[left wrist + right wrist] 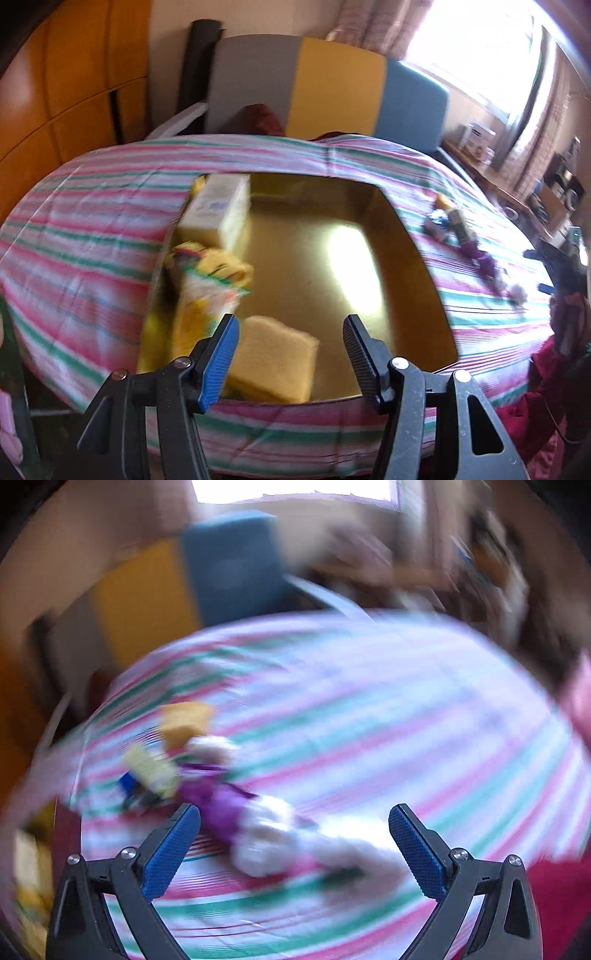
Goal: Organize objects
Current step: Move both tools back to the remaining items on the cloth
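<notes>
A gold tray (332,295) lies on a striped bedspread (92,221). In it along the left side are a white box (218,210), a yellow snack packet (207,284) and a yellow sponge (273,358). My left gripper (290,354) is open and empty above the tray's near edge, the sponge beside its left finger. My right gripper (295,845) is open and empty just above a purple and white soft toy (243,819) on the bedspread (406,720). A yellow block (184,723), a pale yellow packet (151,771) and a blue item (129,782) lie left of it. This view is blurred.
A grey, yellow and blue headboard (332,85) stands behind the bed. A wooden wardrobe (74,74) is at the left. A cluttered side table (535,184) is at the right under a bright window. The loose items also show right of the tray (458,229).
</notes>
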{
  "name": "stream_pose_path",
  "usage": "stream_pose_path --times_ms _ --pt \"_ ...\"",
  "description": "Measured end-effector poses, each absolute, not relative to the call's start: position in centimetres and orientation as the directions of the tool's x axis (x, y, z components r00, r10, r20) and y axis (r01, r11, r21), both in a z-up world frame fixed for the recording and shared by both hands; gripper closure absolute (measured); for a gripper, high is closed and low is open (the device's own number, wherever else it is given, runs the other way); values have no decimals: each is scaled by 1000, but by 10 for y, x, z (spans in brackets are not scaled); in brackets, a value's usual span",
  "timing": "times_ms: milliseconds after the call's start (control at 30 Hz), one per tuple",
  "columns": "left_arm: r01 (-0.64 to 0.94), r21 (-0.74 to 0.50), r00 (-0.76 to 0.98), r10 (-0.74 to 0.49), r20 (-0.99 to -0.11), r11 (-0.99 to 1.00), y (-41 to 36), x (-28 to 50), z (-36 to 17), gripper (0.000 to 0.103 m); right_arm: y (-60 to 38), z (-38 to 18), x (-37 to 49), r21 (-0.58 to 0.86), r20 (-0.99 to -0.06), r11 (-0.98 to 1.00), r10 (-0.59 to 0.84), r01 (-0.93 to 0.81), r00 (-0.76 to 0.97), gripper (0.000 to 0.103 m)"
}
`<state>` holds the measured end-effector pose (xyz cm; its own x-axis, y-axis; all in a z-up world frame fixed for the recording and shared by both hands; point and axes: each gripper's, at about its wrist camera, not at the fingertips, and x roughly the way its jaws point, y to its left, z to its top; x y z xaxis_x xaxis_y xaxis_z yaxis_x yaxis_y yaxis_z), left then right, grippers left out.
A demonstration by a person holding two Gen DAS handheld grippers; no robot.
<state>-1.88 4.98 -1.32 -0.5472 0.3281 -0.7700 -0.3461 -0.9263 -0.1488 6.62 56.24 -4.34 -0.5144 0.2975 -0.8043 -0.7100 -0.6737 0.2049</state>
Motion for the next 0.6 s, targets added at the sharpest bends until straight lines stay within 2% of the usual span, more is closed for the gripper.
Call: stream_pose_path --times_ms 100,300,600 --pt "-413 -144 -531 367 -764 -899 78 -18 -5 44 588 -49 81 328 -806 -574 245 -750 -540 0" --pt "-533 -162 -464 447 -765 -831 142 -21 6 44 584 -46 80 359 -802 -593 199 -721 -564 0" --pt "-621 -156 -395 478 -784 -768 214 -20 6 44 586 -45 92 455 -770 -548 154 -702 -619 0"
